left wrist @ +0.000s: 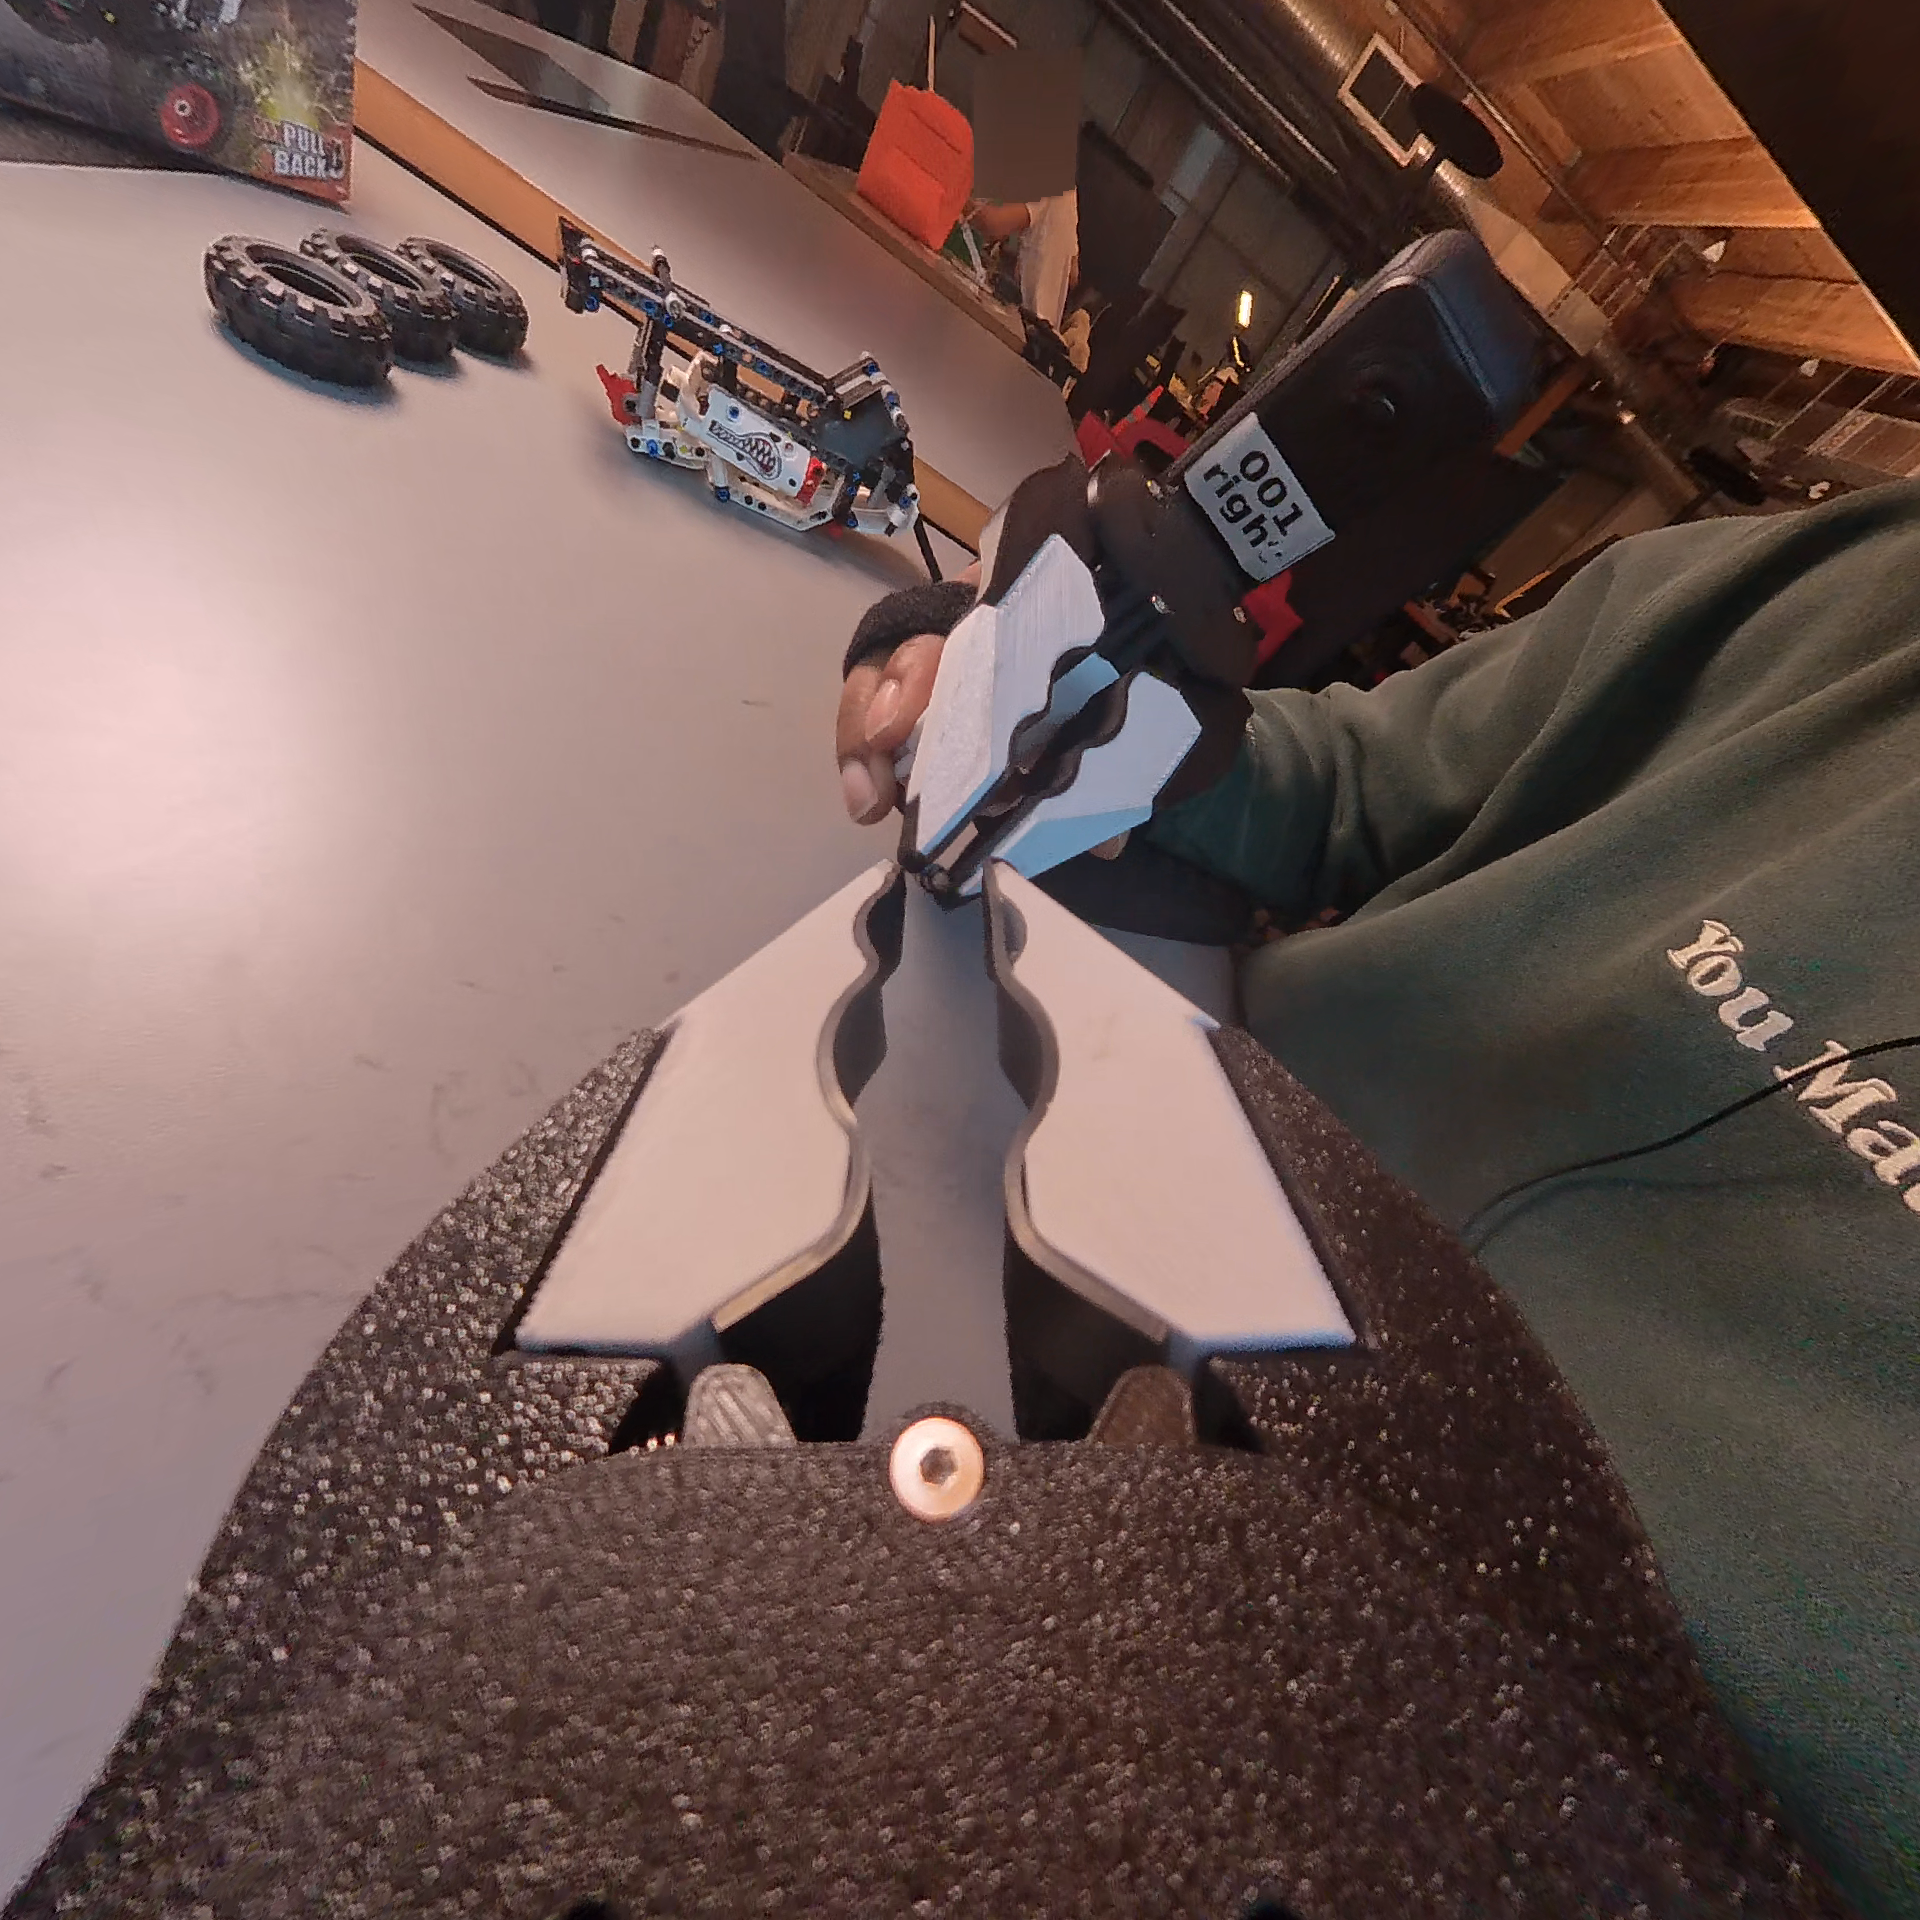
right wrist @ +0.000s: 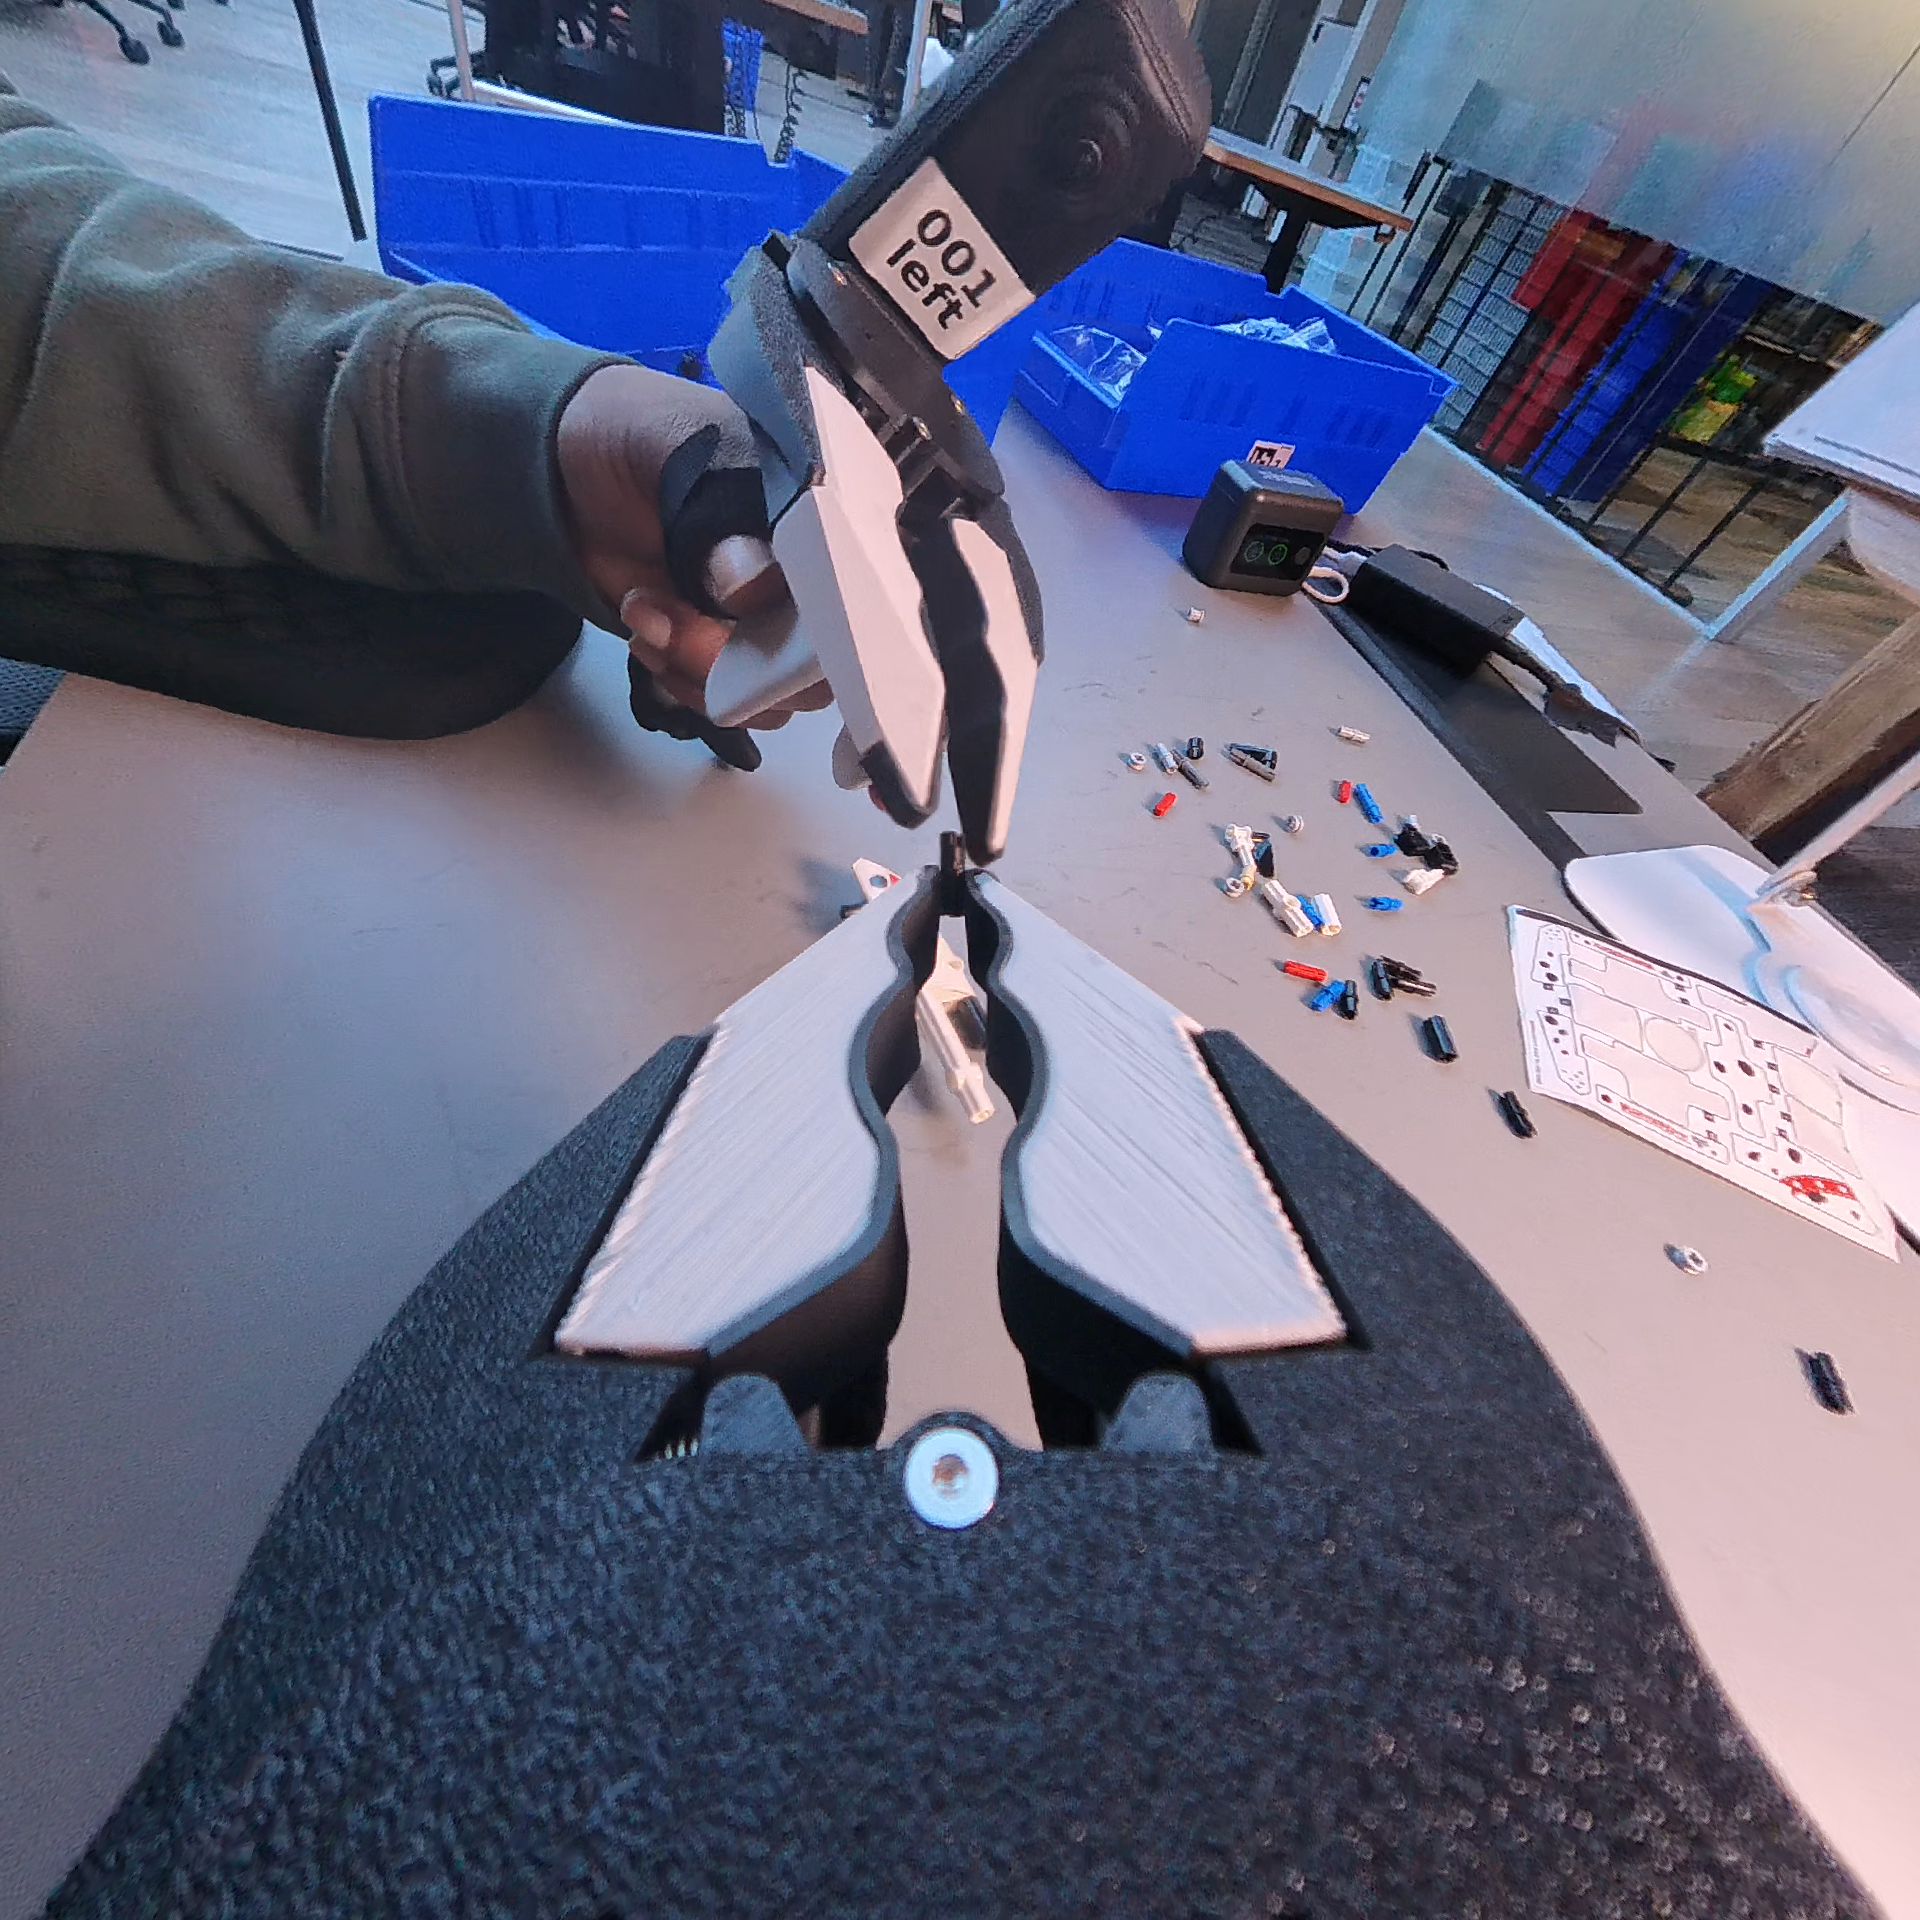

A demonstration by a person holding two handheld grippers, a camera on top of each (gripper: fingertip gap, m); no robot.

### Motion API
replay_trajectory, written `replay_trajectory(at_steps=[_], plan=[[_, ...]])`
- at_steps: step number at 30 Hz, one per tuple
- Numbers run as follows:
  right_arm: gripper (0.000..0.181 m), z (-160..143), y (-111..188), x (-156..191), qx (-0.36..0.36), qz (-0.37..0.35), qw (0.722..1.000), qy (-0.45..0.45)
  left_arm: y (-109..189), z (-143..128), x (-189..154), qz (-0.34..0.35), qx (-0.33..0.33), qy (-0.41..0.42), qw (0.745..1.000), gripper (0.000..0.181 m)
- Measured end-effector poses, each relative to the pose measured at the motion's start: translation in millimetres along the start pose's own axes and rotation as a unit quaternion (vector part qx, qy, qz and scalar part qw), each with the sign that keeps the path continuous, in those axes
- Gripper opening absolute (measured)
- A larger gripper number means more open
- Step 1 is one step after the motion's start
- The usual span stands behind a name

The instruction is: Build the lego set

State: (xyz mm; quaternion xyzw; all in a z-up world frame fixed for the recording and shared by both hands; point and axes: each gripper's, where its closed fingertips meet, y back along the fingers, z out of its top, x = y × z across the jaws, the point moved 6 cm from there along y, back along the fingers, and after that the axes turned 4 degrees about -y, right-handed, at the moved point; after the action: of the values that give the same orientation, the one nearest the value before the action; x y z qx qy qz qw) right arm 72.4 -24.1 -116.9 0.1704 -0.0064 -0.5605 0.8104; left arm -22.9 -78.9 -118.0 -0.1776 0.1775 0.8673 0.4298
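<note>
Black lego pin [right wrist: 950,871] pinched in right gripper [right wrist: 948,883], left gripper [right wrist: 940,821] close.

A: quick count from my feeds, I get three black tyres [left wrist: 358,296] and one half-built lego chassis [left wrist: 748,416].

B: yep. I also count two blue bins [right wrist: 1226,405] and one sticker sheet [right wrist: 1683,1081].

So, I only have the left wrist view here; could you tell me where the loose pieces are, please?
Observer: The loose pieces are scattered on the table, to the right of the right gripper.
Operator: Thank you. Is anything beneath its jaws?
Observer: Yes, a white piece lies on the table under them.
Operator: Is anything else out there?
Observer: A sticker sheet lies flat farther right, past the loose pieces.
</note>
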Motion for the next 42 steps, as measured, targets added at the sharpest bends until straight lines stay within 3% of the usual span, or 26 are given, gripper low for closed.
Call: replay_trajectory(at_steps=[5,11,18,26,29,32,35,42], plan=[[0.004,2,-2,3,-0.008,-0.001,1.0,-0.002,-1,-1,-2,0.001,0.01,-0.003,1.0,0.005],[0.005,7,-1,4,-0.037,-0.006,0.999,-0.008,2,2,0,-0.048,-0.028,0.075,0.996,0.004],[0.006,15,3,11,-0.073,-0.044,0.993,0.083,3,4,-2,-0.133,-0.071,0.179,0.972,0.004],[0.004,17,5,13,-0.079,-0.054,0.99,0.108,1,3,-3,-0.151,-0.079,0.206,0.964,0.004],[0.004,15,4,6,-0.073,-0.051,0.994,0.061,4,5,1,-0.104,-0.065,0.156,0.98,0.007],[0.004,10,6,-10,-0.05,-0.079,0.995,0.027,15,-2,20,0.044,0.017,0.036,0.998,0.023],[0.004,-1,7,-25,-0.006,-0.1,0.995,-0.004,22,-18,37,0.167,0.143,-0.095,0.971,0.03],[0.004,-25,0,-32,0.08,-0.107,0.99,-0.048,-12,-37,38,0.148,0.269,-0.2,0.93,0.032]])
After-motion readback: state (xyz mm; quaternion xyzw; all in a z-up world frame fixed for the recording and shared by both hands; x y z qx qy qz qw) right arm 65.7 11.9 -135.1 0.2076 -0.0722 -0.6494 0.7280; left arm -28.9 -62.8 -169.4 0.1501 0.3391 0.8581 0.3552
